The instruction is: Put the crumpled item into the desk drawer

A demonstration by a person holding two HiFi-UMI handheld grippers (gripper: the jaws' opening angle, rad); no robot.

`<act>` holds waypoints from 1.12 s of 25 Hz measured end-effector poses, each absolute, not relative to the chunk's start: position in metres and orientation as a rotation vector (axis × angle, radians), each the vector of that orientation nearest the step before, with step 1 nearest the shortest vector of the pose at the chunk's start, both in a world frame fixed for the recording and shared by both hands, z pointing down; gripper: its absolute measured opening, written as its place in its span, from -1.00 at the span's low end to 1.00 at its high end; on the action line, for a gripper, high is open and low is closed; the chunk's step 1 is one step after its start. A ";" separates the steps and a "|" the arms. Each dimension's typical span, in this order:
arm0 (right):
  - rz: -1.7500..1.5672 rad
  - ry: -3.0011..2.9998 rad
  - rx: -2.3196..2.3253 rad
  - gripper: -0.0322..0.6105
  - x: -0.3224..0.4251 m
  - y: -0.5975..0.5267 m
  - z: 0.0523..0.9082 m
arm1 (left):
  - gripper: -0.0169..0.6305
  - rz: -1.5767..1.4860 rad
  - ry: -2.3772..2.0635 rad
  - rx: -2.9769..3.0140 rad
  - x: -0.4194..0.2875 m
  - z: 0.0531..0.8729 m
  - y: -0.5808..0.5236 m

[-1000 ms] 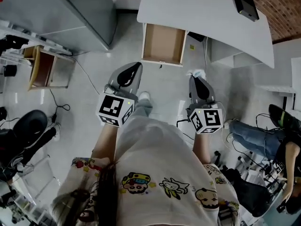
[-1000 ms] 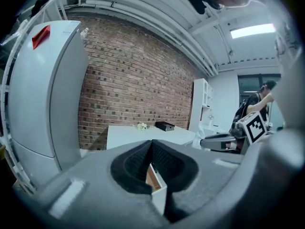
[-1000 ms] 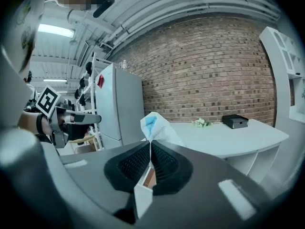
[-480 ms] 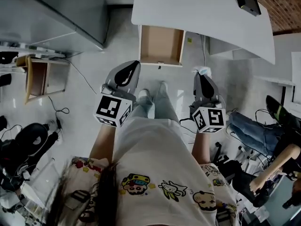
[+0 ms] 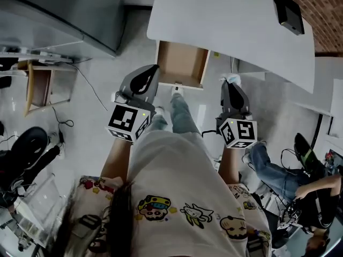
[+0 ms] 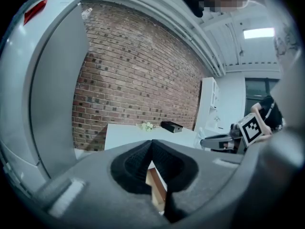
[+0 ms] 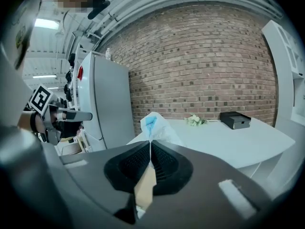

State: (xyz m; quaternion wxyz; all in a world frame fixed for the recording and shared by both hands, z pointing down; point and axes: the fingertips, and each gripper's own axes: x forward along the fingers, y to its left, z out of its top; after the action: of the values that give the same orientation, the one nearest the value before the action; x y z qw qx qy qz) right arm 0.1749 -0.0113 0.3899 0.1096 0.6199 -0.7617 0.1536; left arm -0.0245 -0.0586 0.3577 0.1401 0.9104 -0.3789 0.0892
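White and blue, the crumpled item is pinched between the jaws of the right gripper, which are closed on its lower part, and the rest of it stands up past the tips. In the head view this gripper is just right of the open desk drawer, not over it. The drawer is brown inside and pulled out from the near edge of the white desk. The left gripper has its jaws pressed together with nothing between them, and it is at the near left corner of the drawer. A black box lies on the far right part of the desk
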 end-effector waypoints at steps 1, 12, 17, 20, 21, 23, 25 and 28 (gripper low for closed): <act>0.452 -2.248 1.808 -0.85 0.179 -0.023 0.389 | -0.95 0.250 -1.102 2.629 -0.019 0.355 -0.068; 0.420 -2.390 1.540 -0.85 0.176 -0.118 0.389 | -0.95 0.219 -1.277 2.545 -0.002 0.343 -0.135; 0.443 -2.396 1.476 -0.85 0.166 -0.127 0.399 | -0.95 0.241 -1.294 2.508 -0.010 0.351 -0.138; 0.469 -2.385 1.468 -0.85 0.165 -0.128 0.406 | -0.95 0.254 -1.281 2.498 -0.010 0.355 -0.139; 0.480 -2.380 1.467 -0.85 0.167 -0.128 0.409 | -0.95 0.260 -1.272 2.503 -0.007 0.355 -0.140; 0.500 -2.371 1.466 -0.85 0.170 -0.129 0.413 | -0.95 0.266 -1.259 2.522 0.000 0.354 -0.141; 0.517 -2.363 1.455 -0.85 0.164 -0.131 0.421 | -0.95 0.262 -1.257 2.525 -0.003 0.357 -0.147; 0.542 -2.351 1.428 -0.85 0.146 -0.137 0.438 | -0.95 0.262 -1.248 2.516 -0.017 0.369 -0.158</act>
State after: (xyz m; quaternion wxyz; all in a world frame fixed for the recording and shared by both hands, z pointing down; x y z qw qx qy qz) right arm 0.1459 -0.1371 0.4377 0.1681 0.5022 -0.8266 0.1906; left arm -0.0169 -0.1581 0.3692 0.1599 0.8805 -0.4367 0.0918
